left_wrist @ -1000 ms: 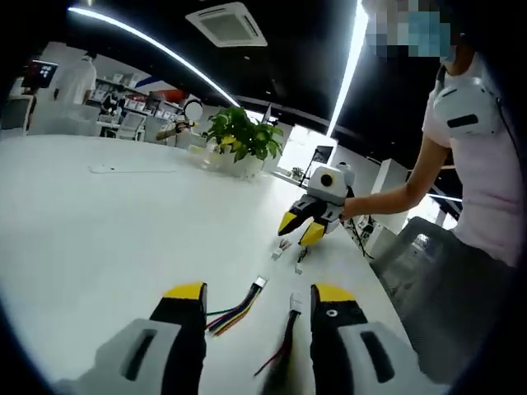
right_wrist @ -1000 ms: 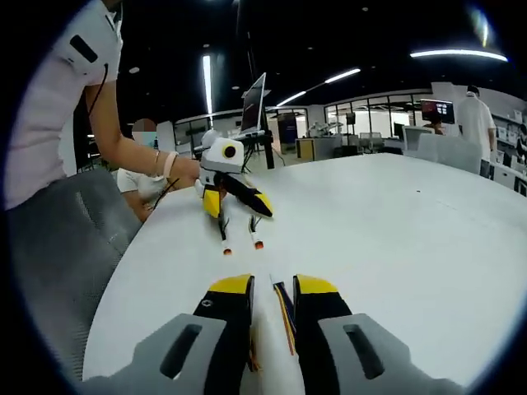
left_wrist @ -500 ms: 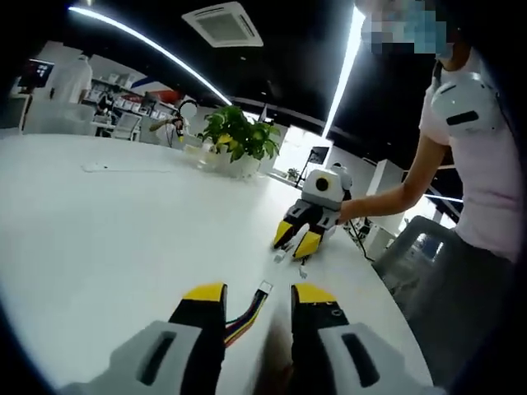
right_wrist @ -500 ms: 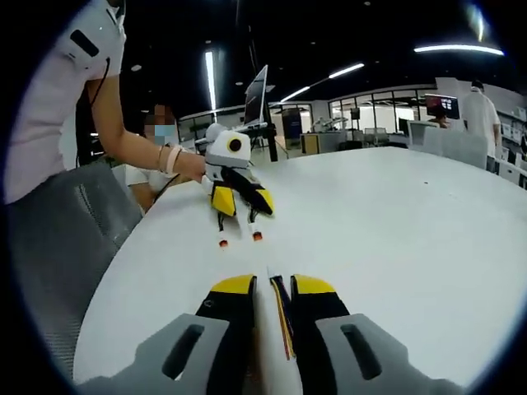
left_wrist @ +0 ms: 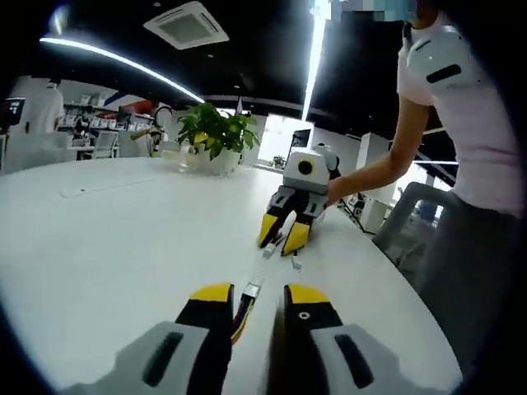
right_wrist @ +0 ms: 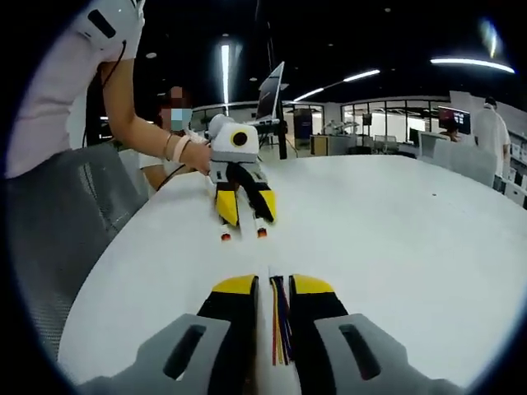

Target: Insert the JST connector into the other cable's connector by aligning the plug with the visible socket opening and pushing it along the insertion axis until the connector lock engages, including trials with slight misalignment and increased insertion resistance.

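in the left gripper view the left claw [left_wrist: 251, 298] sits low over the white table [left_wrist: 115, 222], its yellow-tipped jaws drawn close together with only a narrow gap. in that gap lies a cable of coloured wires [left_wrist: 241, 316] ending in a small white jst connector [left_wrist: 254, 287], which pokes out just ahead of the tips. the jaws look pinched on the wires, though the contact itself is hard to make out.

in the right gripper view the right claw [right_wrist: 272, 285] is likewise nearly closed, its jaws flanking a second ribbon of coloured wires [right_wrist: 280, 325] that runs back between them; whether they truly clamp it cannot be told for sure.

each claw faces the other across the table, near but apart. the right claw also shows ahead in the left gripper view [left_wrist: 279, 233], held by a person's hand [left_wrist: 339, 188], with small white connector ends [left_wrist: 269, 251] at its tips.

a potted plant [left_wrist: 212, 136] stands farther back on the table.
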`<state>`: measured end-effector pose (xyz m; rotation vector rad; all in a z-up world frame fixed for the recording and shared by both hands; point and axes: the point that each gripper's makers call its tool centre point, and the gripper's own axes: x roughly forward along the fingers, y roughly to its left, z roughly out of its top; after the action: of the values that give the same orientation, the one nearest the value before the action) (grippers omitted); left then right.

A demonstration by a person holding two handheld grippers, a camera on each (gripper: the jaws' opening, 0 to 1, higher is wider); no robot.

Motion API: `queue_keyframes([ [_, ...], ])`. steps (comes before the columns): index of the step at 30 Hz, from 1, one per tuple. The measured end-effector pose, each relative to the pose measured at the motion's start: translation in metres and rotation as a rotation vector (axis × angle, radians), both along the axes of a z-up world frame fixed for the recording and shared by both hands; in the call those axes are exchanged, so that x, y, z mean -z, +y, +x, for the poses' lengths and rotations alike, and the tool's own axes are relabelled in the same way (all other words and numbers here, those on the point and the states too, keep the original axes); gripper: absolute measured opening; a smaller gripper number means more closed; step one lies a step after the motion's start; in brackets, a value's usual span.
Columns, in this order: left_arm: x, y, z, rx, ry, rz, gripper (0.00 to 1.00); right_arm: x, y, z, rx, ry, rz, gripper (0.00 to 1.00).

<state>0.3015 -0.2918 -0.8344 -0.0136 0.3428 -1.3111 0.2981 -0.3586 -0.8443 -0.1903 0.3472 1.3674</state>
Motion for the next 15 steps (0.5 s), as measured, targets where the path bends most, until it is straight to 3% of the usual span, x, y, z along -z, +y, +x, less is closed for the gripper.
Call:
queue_keyframes([
  [10, 0.0033, -0.0013, 0.0037, 0.007, -0.052, 0.026, 0.12, 0.0004, 0.0018, 0.0020, 0.002, -0.013, 0.007, 0.10],
  [15, 0.0046, -0.0030, 0.0033, 0.018, -0.083, 0.040, 0.10, 0.0011, 0.0027, 0.0031, -0.002, -0.051, -0.017, 0.08],
])
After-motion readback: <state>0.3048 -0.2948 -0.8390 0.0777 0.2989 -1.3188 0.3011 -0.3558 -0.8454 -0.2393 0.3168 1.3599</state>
